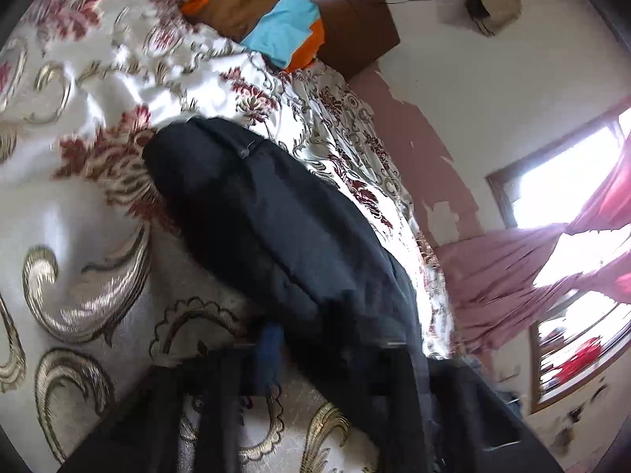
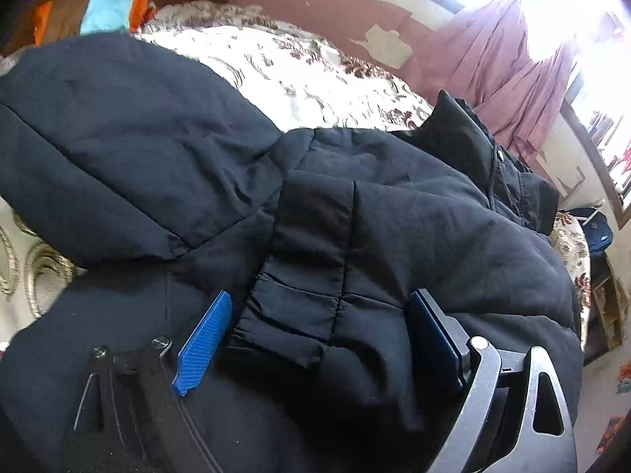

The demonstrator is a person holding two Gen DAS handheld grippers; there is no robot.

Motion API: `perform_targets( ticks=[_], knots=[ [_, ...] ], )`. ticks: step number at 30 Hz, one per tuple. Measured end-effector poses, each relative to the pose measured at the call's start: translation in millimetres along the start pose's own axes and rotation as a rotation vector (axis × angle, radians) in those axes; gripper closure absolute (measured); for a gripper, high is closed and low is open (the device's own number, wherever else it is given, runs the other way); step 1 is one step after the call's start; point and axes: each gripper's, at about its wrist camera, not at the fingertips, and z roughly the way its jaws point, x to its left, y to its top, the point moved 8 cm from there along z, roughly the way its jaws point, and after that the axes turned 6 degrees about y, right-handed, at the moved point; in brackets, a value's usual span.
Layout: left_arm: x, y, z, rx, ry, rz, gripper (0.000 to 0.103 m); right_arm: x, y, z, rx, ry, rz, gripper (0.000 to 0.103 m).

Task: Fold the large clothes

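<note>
A large black padded jacket (image 2: 355, 216) lies on a bed with a floral satin cover (image 2: 299, 75). In the right wrist view its hood (image 2: 130, 146) lies at the left and a sleeve cuff (image 2: 299, 287) lies between my fingers. My right gripper (image 2: 319, 327) is open, its blue pads (image 2: 205, 335) either side of the cuff. In the left wrist view the jacket (image 1: 276, 220) hangs or stretches from my left gripper (image 1: 327, 351), which is blurred and looks shut on the jacket's edge, one blue pad (image 1: 270, 354) showing.
Orange, brown and light-blue folded cloth (image 1: 272, 12) lies at the bed's head by a dark wooden headboard (image 1: 355, 19). Pink curtains (image 2: 501, 71) hang at a bright window on the right. A peeling pink wall (image 1: 426, 149) runs along the bed's far side.
</note>
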Motion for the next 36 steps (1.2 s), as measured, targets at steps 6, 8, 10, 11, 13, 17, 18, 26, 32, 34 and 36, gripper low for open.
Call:
perform_targets(
  ticks=[6, 8, 10, 11, 13, 17, 18, 26, 32, 34, 36],
  knots=[
    [-40.6, 9.4, -39.6, -0.160, -0.075, 0.105, 0.098, -14.6, 5.1, -60.3, -0.171, 0.164, 0.092, 0.015],
    [-61.7, 8.3, -53.4, -0.199, -0.095, 0.168, 0.098, -23.9, 0.3, -80.8, -0.188, 0.216, 0.122, 0.015],
    [-91.5, 1.8, -71.1, -0.242, -0.124, 0.260, 0.098, -38.4, -8.6, -101.0, -0.203, 0.228, 0.139, 0.015],
    [-103.2, -1.6, -76.8, -0.256, -0.132, 0.300, 0.098, -46.0, -13.7, -108.6, -0.212, 0.229, 0.145, 0.015],
    [-137.6, -18.0, -93.6, -0.292, -0.158, 0.421, 0.098, -65.8, -24.5, -121.7, -0.226, 0.241, 0.175, 0.015],
    [-202.2, -61.5, -110.5, -0.283, -0.234, 0.603, 0.098, -116.2, -54.1, -133.9, -0.227, 0.256, 0.262, 0.015],
    [-222.9, -76.2, -113.6, -0.277, -0.250, 0.657, 0.098, -129.4, -61.4, -134.1, -0.224, 0.246, 0.277, 0.015],
    [-335.4, -193.4, -114.8, -0.207, -0.342, 0.940, 0.098, -219.5, -113.2, -136.0, -0.257, 0.205, 0.421, 0.015],
    [-363.9, -294.4, -93.3, 0.008, -0.428, 1.043, 0.098, -264.2, -163.9, -133.2, -0.259, 0.173, 0.532, 0.015],
    [-363.9, -335.2, -83.2, 0.127, -0.470, 1.076, 0.098, -279.9, -183.7, -129.4, -0.249, 0.169, 0.575, 0.015],
    [-360.4, -367.9, -72.5, 0.222, -0.480, 1.103, 0.097, -292.2, -201.0, -126.3, -0.240, 0.172, 0.611, 0.015]
  ],
)
